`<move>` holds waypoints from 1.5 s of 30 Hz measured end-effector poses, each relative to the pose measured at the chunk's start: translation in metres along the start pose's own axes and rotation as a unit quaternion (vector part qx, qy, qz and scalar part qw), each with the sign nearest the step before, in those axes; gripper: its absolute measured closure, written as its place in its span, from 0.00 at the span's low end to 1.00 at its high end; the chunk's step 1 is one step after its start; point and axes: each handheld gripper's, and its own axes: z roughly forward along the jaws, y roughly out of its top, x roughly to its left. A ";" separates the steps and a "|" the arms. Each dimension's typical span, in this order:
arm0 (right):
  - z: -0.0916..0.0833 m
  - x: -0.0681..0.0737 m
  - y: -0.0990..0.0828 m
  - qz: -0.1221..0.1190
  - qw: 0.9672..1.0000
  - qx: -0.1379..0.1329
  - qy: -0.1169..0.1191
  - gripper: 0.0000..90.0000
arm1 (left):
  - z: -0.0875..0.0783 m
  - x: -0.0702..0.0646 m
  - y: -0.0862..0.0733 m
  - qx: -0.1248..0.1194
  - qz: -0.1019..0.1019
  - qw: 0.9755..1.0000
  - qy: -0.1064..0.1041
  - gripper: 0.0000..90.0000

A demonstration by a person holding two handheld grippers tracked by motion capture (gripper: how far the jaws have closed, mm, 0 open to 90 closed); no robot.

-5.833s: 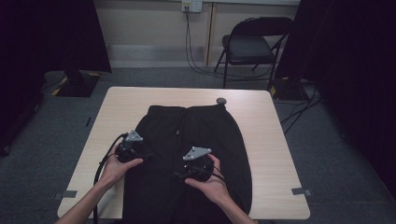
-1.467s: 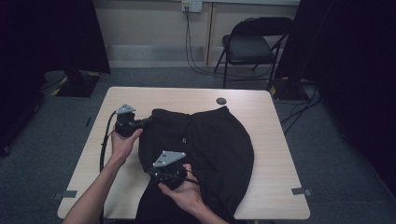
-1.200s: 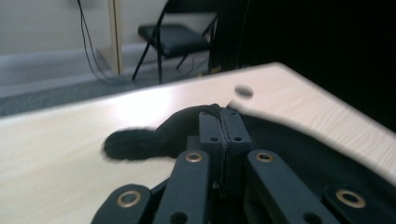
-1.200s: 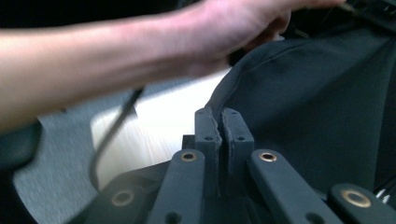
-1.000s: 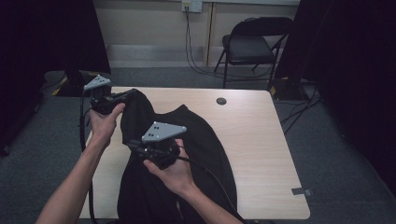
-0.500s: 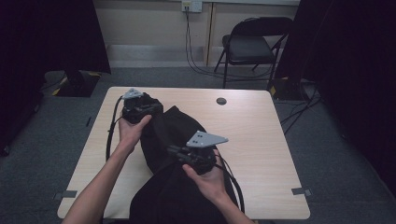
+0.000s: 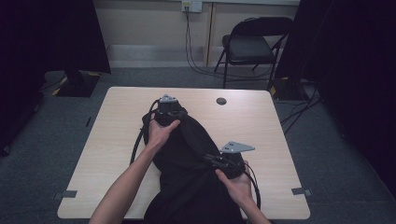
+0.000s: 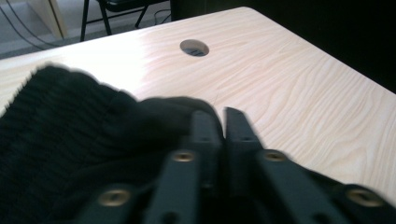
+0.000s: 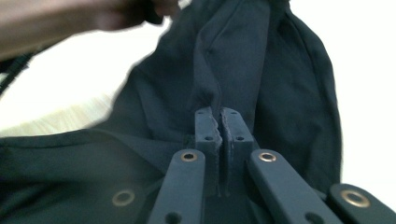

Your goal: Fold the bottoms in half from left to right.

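Note:
A black garment point(image 7: 187, 158) lies on the pale wooden table point(image 7: 261, 126) from its middle down to the near edge. My left gripper point(image 7: 175, 112) rests at the garment's far end. In the left gripper view its jaws point(image 8: 223, 114) have just been opening and show a thin gap. The ribbed black waistband point(image 8: 56, 121) bunches against the left jaw, with nothing seen in the gap. My right gripper point(image 7: 209, 158) sits at the garment's right side, shut on a fold of the dark cloth point(image 9: 280, 70), which is pinched between its jaws point(image 9: 220, 114).
A round cable hole point(image 7: 221, 101) sits in the table near its far edge, right of the left gripper, and also ahead in the left gripper view point(image 8: 194, 47). A folding chair point(image 7: 254, 44) stands beyond the table. Bare tabletop lies left and right of the garment.
Both hands have come down and to the right, and the garment they held up over the table's left side now lies on the tabletop. The left jaws have parted slightly.

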 end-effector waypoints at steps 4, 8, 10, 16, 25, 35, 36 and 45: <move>0.004 -0.013 -0.013 0.010 1.000 0.021 -0.008 0.96 | -0.008 -0.001 0.005 -0.022 -0.004 1.000 0.009 0.60; 0.007 -0.022 -0.020 0.020 0.999 0.037 -0.023 0.95 | -0.028 0.002 0.003 -0.028 0.005 0.999 0.018 0.53; 0.004 -0.025 -0.020 0.025 0.998 0.034 -0.035 0.91 | -0.037 0.003 -0.005 -0.018 0.014 0.999 0.026 0.54; -0.014 -0.033 -0.023 0.008 0.995 0.052 -0.083 0.95 | -0.066 0.006 -0.051 0.020 0.026 0.999 0.027 0.57; -0.032 -0.042 -0.030 0.024 0.993 0.032 -0.114 0.84 | -0.099 -0.002 -0.098 0.052 0.037 0.998 0.005 0.60; 0.027 0.019 -0.025 -0.054 0.995 0.079 0.012 0.81 | -0.076 -0.036 -0.131 0.127 0.082 0.988 -0.035 0.64; 0.036 0.023 -0.027 -0.064 0.994 0.090 0.019 0.81 | -0.074 -0.037 -0.133 0.131 0.086 0.987 -0.027 0.64; 0.077 0.032 -0.029 -0.082 0.989 0.119 0.034 0.65 | -0.060 -0.013 -0.121 0.120 0.101 0.987 0.039 0.67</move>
